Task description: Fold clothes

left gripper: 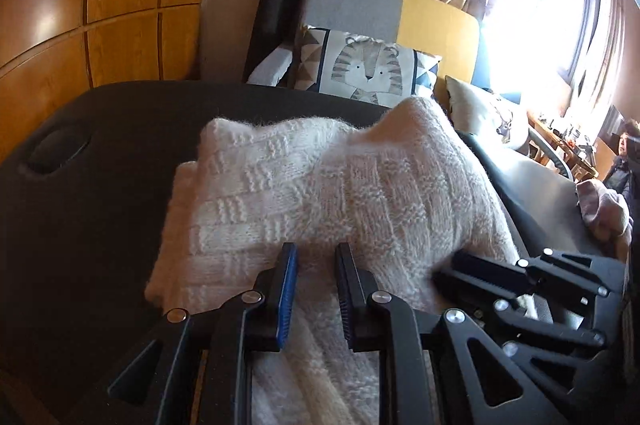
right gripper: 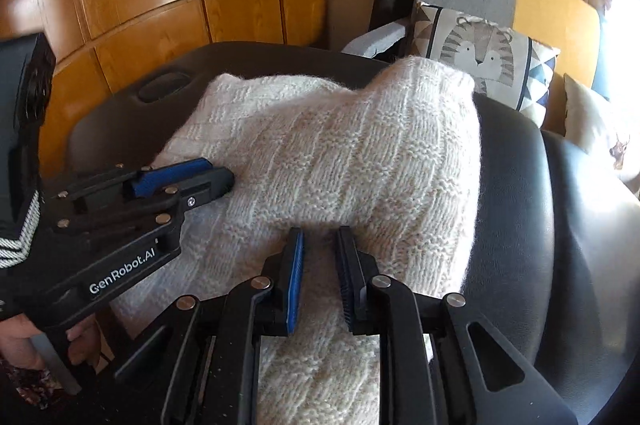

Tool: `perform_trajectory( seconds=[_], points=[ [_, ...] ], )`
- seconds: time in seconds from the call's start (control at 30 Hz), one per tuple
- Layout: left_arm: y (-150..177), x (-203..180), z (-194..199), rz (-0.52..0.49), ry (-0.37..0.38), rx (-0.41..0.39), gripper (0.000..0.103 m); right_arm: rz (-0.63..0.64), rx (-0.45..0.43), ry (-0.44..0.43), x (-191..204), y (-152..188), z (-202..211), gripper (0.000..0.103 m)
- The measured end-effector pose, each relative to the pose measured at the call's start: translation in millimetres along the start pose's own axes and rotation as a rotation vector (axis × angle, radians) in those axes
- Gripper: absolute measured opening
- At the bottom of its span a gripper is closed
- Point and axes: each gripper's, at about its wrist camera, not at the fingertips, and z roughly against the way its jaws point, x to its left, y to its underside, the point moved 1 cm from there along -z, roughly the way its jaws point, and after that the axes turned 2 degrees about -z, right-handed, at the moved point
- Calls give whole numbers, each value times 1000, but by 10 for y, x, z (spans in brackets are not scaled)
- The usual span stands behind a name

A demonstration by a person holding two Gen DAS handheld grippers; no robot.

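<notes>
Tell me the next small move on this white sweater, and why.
Probably shut both grippers on the near fold. The left gripper and right gripper both sit open over the white knit sweater, whose far end is still humped, unfolded.

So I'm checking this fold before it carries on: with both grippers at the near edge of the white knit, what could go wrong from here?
The white knit sweater is fluffy and loosely knitted, so the ridged blue pads may snag yarn. The left gripper and right gripper work close together and could collide. The sweater's right side bulges at the edge of the black padded surface; a pull might slide it off.
</notes>
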Motion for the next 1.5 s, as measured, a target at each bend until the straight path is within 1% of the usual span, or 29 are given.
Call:
perform_trajectory(
  seconds=[0.03,0.17,0.2,0.23,0.27,0.33,0.37,0.43,0.5,0.57,0.6,0.67,0.73,0.8,0.9,1.0,1.03,1.1,1.17,1.23,1.3,1.33,1.37,1.4,1.47,1.5],
  points=[
    [43,13,19,-23,-2,-7,19,0,-7,-4,-29,-44,8,19],
    [91,37,96,-59,-27,-42,19,1,-37,-19,-145,-219,41,19],
    [101,45,114,-66,-34,-50,19,1,-45,-22,-174,-263,50,19],
    [90,67,118,-51,-54,-55,19,1,-52,-26,-203,-307,58,19],
    [80,93,108,-37,-82,-53,19,0,-48,-26,-235,-345,27,19],
    [62,162,26,-11,-90,-18,19,-10,2,-10,-308,-402,-172,19],
    [53,188,-22,-6,-83,1,19,-15,26,-2,-344,-430,-271,19],
    [34,210,-62,-10,-74,8,19,-35,71,16,-427,-472,-458,19],
    [51,249,-75,1,-56,4,20,-108,93,32,-562,-441,-586,19],
    [91,273,-88,2,-39,-7,20,-223,95,-1,-729,-382,-662,17],
    [112,283,-95,1,-32,-12,20,-257,96,-15,-784,-367,-679,17],
    [155,275,-100,-18,-34,-25,20,-246,92,-34,-793,-384,-640,18],
    [128,282,-101,-19,-24,-23,20,-231,86,-53,-787,-376,-568,18],
    [102,291,-98,-19,-14,-21,20,-207,64,-74,-714,-257,-350,21],
    [64,356,35,49,23,-20,20,-169,32,-105,-605,-78,-23,21],
    [36,311,242,88,19,-75,20,-132,0,-137,-496,101,304,21],
    [30,264,303,83,27,-95,20,-120,-10,-148,-459,161,413,21],
    [38,117,390,26,36,-112,20,-93,-26,-165,-381,281,607,21],
    [48,-26,469,-29,43,-125,20,-64,-18,-169,-281,395,670,21],
    [91,-81,371,-74,-6,-84,20,-28,0,-158,-176,505,662,21],
    [133,-135,273,-119,-56,-42,20,11,56,-118,-86,636,551,21],
    [154,-162,225,-141,-80,-21,20,10,95,-103,-79,713,461,21],
    [177,-180,174,-160,-102,1,20,-8,111,-107,-97,786,391,21],
    [217,-109,107,-142,-94,30,20,-31,120,-116,-123,832,353,21],
    [266,-9,100,-111,-53,11,22,-91,108,-154,-199,834,384,21],
    [263,-5,124,-114,-48,9,23,-118,106,-176,-235,822,408,21]
  ],
)
